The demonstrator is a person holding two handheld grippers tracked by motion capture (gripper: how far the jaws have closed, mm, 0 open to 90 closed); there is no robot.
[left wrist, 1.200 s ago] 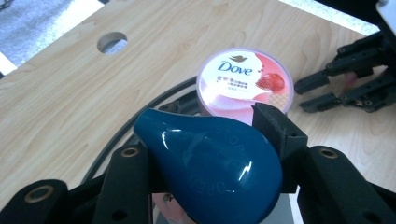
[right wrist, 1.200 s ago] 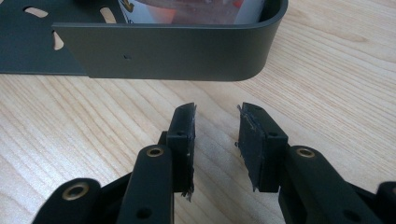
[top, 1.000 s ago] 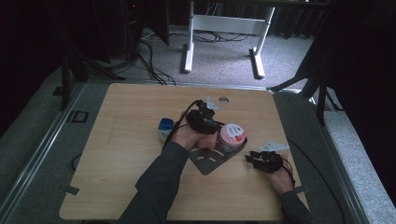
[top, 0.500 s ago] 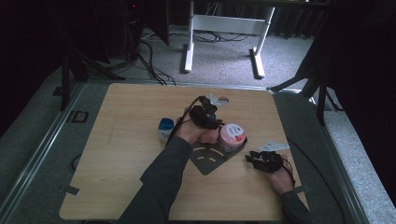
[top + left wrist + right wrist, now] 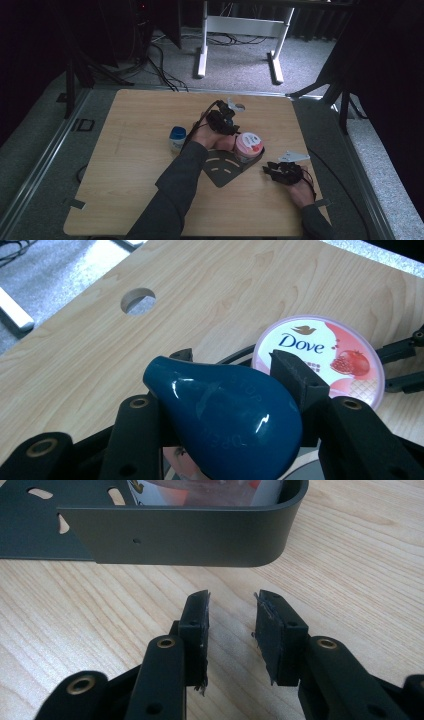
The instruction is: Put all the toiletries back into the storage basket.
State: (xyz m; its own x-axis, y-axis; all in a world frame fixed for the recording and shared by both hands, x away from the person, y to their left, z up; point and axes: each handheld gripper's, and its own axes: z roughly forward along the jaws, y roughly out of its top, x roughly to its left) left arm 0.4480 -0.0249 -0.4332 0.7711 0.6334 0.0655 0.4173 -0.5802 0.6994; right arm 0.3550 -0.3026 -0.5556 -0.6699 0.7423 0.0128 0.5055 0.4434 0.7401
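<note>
While a blue bottle (image 5: pixel 225 422) is gripped by the left claw (image 5: pixel 235 390) beside the tub (image 5: pixel 320 357), the right claw (image 5: pixel 231 630) is held open, empty.

A: Any writing to read?

B: Yes. In the left gripper view the pink lid of the round tub (image 5: pixel 320 357) carries the brand word "Dove" in dark blue, with a small gold bird mark above it.

A: And the blue teardrop-shaped object (image 5: pixel 227 425)?

B: It has raised letters moulded into its surface; they look like "STOP", but the rest is too faint to make out.

A: The small white jar (image 5: pixel 177 139) in the high view?

B: Too small to read.
</note>
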